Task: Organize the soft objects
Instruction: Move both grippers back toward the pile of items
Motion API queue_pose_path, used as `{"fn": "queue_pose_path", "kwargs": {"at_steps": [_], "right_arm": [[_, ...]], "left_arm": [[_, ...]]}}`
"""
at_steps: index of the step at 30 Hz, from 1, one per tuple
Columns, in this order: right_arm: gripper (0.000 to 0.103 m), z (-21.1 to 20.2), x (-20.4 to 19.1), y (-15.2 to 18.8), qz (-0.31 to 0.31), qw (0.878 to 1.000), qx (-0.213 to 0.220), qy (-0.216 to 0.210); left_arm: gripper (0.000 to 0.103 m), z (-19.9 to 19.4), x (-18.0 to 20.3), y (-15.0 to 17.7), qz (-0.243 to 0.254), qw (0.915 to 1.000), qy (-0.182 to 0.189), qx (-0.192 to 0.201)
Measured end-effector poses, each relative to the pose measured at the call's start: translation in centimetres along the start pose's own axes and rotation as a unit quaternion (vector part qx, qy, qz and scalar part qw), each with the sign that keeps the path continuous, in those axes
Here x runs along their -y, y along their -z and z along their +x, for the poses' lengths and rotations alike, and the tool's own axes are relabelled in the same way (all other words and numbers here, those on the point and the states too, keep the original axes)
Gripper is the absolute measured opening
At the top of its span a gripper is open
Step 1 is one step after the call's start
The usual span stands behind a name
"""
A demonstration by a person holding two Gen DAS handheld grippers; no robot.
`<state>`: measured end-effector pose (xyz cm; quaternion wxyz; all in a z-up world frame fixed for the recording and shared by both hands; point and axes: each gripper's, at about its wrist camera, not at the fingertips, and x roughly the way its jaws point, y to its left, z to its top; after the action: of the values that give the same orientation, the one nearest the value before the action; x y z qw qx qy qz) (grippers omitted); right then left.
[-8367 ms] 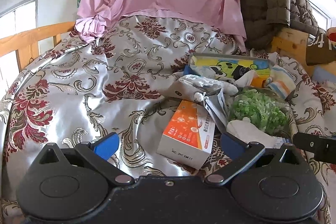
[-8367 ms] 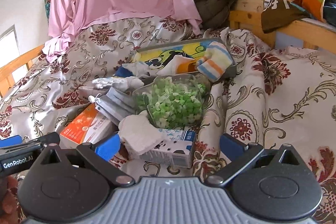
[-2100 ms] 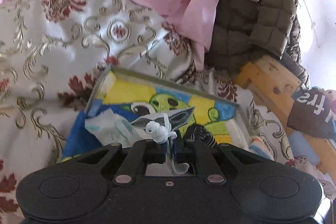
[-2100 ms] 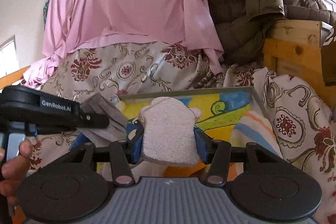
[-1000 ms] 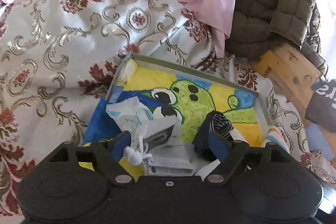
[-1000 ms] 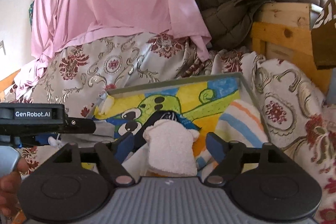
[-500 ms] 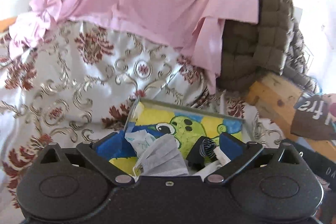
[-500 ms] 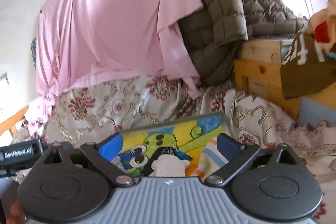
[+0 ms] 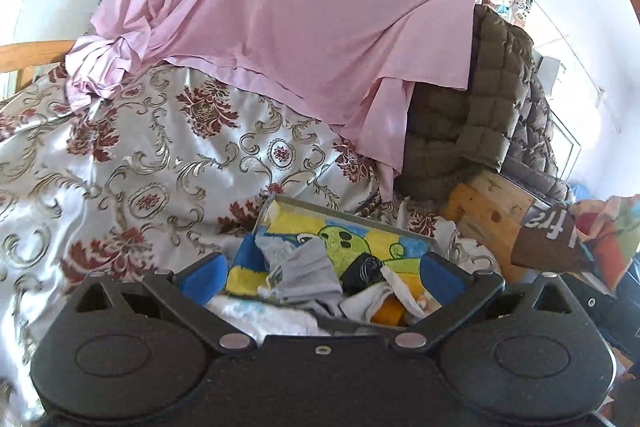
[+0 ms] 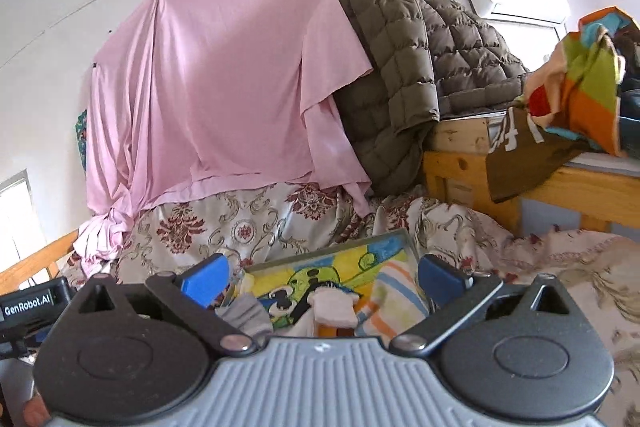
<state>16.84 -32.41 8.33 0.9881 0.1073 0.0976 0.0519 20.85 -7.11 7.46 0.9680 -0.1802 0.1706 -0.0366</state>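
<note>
A shallow tray point(image 9: 348, 207) with a bright cartoon lining lies on the bed, also seen in the right wrist view as the tray point(image 10: 320, 254). In it lie a grey face mask point(image 9: 306, 277), a dark striped sock point(image 9: 362, 273), a white fluffy sock point(image 10: 334, 305) and a striped cloth point(image 10: 394, 291). My left gripper point(image 9: 320, 277) stands open above the near end of the tray, with nothing between its blue pads. My right gripper point(image 10: 322, 281) is open too, drawn back from the white sock, holding nothing.
A floral satin bedspread point(image 9: 132, 179) covers the bed. A pink sheet point(image 9: 280, 7) hangs behind it, beside a brown quilted jacket point(image 10: 408, 67). A wooden bed frame point(image 10: 460, 171) with clothes piled on it stands at the right. The left gripper's body point(image 10: 28, 301) shows at the left edge.
Both grippers opened wide and let go: the grey mask and the white sock now lie in the tray. Both pulled back and up, and the tray looks smaller and lower in both views.
</note>
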Motion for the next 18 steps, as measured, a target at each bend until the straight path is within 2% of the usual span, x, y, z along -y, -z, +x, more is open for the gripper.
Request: {"fn": "queue_pose_path", "kwargs": {"at_steps": [8, 18], "right_arm": [[0.103, -4.9, -0.7, 5.1, -0.006, 0.999, -0.037, 0.009], [0.103, -9.1, -1.3, 7.3, 0.009, 0.997, -0.065, 0.031]], "left_arm": [[0.102, -4.6, -1.0, 3.6, 0.021, 0.9997, -0.007, -0.006], [0.102, -8.4, -2.6, 6.5, 0.05, 0.9985, -0.016, -0.016]]}}
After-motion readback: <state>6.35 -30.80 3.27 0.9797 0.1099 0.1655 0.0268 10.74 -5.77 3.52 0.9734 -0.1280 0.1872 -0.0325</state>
